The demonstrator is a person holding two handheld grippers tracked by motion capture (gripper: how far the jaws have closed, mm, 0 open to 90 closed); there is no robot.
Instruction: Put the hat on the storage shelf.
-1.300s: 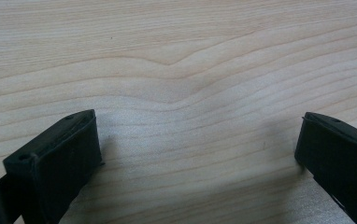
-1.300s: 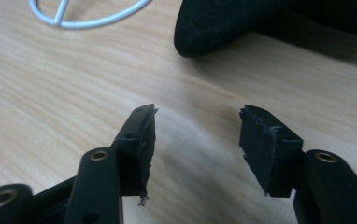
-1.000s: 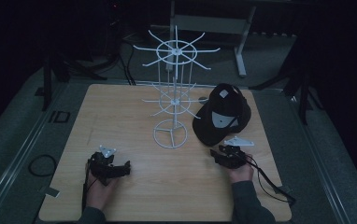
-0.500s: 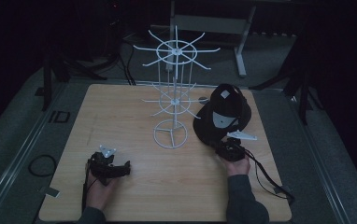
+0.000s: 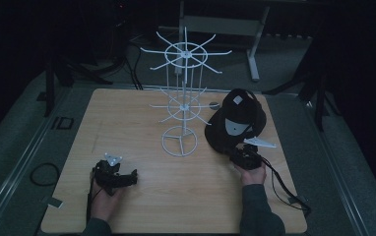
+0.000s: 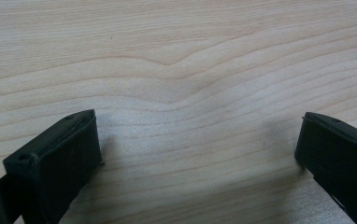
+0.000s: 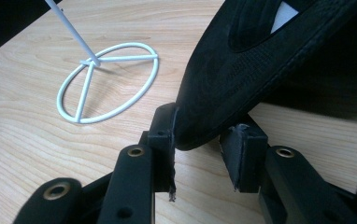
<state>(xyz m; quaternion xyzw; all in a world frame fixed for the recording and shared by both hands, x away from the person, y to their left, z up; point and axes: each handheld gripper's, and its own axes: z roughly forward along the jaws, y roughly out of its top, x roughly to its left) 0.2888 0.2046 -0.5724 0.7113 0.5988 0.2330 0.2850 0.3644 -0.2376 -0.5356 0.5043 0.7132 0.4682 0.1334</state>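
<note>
While the right gripper (image 7: 197,151) has just been closing, then easing open a little, on the brim of the black cap (image 5: 237,120), the grip looks marginal: the brim edge sits between the fingers (image 7: 163,135), touching the left one, with a gap visible at the other, so I cannot tell whether it is truly clamped.

Risks from here:
- Slip. Only the brim's outermost edge lies between the fingers; a lift could let the cap drop back onto the desk (image 5: 141,113).
- Snag. The white wire rack (image 5: 182,105) stands just beside the cap, its ring base (image 7: 109,81) near the fingers; a sideways swing could catch a hook arm or tip the rack.
- Cable drag from the right gripper's lead at the desk's near right edge.

Position: the cap rests at the right of the desk, crown away from the person, brim tip pointing toward the right gripper and tilted up off the wood.

Left gripper (image 5: 113,176): resting low at the near left of the desk, fingers (image 6: 60,154) wide apart, nothing between them but bare wood, well apart from cap and rack.
</note>
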